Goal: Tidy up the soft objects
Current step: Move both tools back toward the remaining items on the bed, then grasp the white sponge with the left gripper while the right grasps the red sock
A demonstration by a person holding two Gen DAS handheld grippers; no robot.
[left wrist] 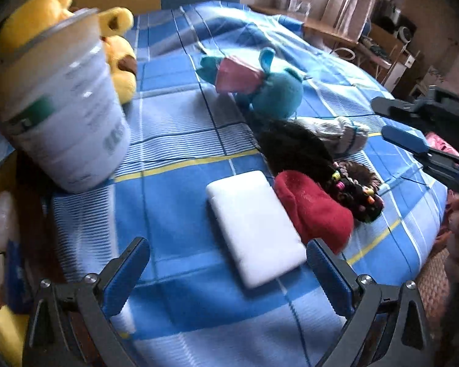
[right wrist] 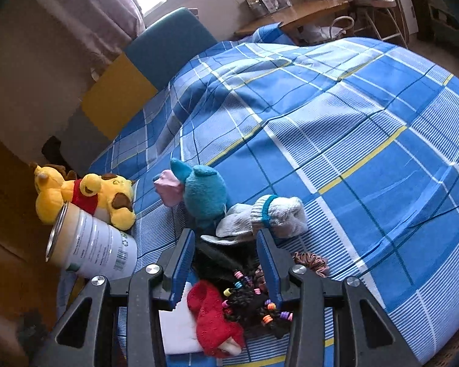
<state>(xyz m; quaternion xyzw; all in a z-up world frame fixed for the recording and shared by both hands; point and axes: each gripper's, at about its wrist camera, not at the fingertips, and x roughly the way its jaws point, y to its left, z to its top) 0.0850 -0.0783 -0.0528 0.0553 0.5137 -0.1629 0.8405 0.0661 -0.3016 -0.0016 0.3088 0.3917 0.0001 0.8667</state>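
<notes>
On a blue plaid bedspread (right wrist: 367,140), a jumble of soft things waits to be sorted: a red sock (right wrist: 212,321) lies low in the right wrist view, pressed against a dark braided hairpiece (right wrist: 254,302) strung with coloured beads, while a white knit sock (right wrist: 278,217) with a teal band sits at centre and a teal plush (right wrist: 203,197) with a pink ear rests just beyond it. At left in that view a yellow plush bear (right wrist: 88,197) in a red shirt lies beside a tipped white tin (right wrist: 95,252), the one hard, smooth cylinder among the fabrics. A white flat pack (left wrist: 255,227) with rounded corners lies lower centre in the left wrist view, touching the red sock.

All the textiles look light, limp and easily crushed; none appears fragile or slippery. The socks should bunch under a pinch, so a hold at mid-body would likely gather the most cloth. The hairpiece is loose and stringy and may trail or snag its neighbours; its thick beaded end looks the surest place to take it. The plush toys are bulkier and would probably be best caught at a limb or ear.

The right gripper (right wrist: 226,257) hangs over the hairpiece, fingers part spread with nothing pinched. The left gripper (left wrist: 228,255) has its fingers spread wide above the pack, holding nothing
</notes>
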